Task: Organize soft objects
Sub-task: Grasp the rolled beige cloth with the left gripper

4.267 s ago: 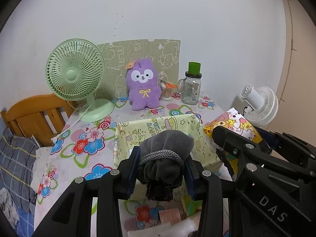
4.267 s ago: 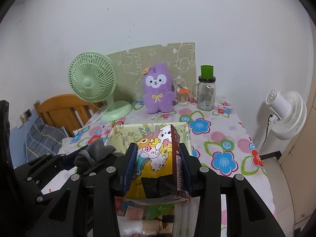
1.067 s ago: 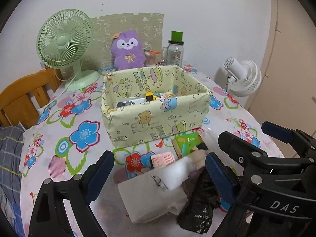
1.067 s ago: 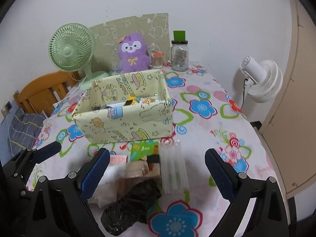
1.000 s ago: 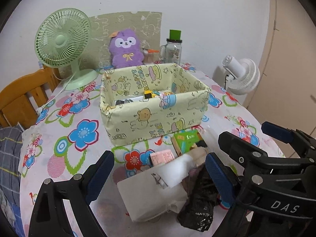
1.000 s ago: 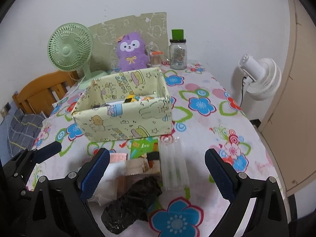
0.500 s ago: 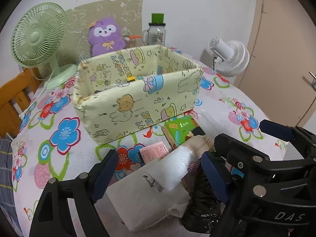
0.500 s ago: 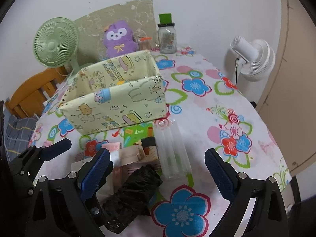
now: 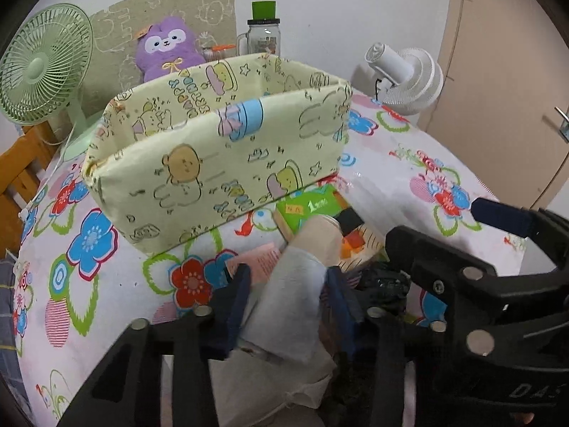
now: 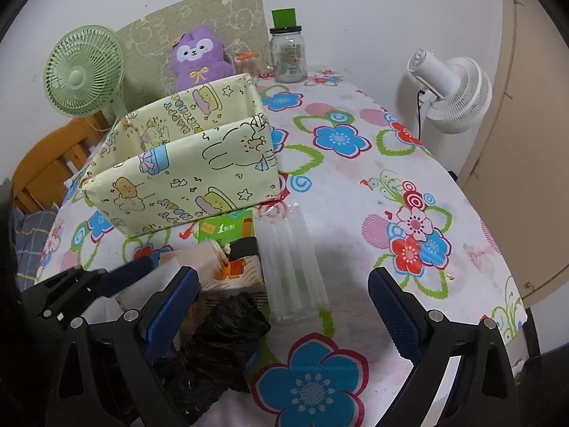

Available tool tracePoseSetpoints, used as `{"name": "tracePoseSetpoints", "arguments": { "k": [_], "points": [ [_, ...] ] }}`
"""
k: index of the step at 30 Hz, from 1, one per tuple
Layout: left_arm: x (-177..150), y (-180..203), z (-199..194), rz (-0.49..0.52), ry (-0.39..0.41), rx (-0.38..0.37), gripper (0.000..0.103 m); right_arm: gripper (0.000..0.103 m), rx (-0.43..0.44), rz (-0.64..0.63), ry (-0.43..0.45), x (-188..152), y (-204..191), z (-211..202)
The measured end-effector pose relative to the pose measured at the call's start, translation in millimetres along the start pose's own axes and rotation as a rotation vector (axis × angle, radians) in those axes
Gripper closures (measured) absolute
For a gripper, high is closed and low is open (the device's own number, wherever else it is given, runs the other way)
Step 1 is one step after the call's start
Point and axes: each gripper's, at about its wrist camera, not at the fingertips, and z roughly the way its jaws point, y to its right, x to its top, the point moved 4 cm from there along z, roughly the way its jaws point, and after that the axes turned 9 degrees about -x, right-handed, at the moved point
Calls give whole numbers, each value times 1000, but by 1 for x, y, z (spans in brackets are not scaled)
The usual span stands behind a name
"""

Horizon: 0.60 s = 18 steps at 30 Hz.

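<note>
While the left claw (image 9: 288, 293) closes, a white soft pack (image 9: 290, 299) sits between its blue pads (image 9: 236, 295). The pads look like they touch both sides of the pack, but I cannot tell how hard they press. The pack lies in a pile at the near edge of the table (image 9: 391, 178), just in front of the yellow box (image 9: 213, 156). My guess is the pile waits here so each soft thing can be picked up and dropped into the box. A green pack (image 9: 307, 208) lies against the front of the box. A black bag (image 9: 386, 284) sits beside the white pack, under the other claw's arm.

From the right view, the right claw (image 10: 281, 311) is wide open and holds nothing. It hangs over the same pile. One pad is just above the black bag (image 10: 220, 341), and the other is over bare table (image 10: 355, 192). A clear pack (image 10: 291, 270) lies between the pads, not touched. The yellow box (image 10: 192, 174) stands just behind the pile, its top open.
</note>
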Motion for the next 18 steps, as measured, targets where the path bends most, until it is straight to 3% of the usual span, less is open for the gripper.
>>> {"name": "tracePoseSetpoints", "arguments": {
  "k": [5, 13, 18],
  "points": [
    [-5, 0, -4, -9, 21, 31, 78, 6, 13, -32, -8, -6, -4, 1],
    [-16, -6, -26, -47, 61, 109, 78, 10, 65, -25, -38, -17, -8, -2],
    [-31, -15, -39, -97, 66, 146, 78, 24, 112, -10, -96, -30, -10, 1]
  ]
}}
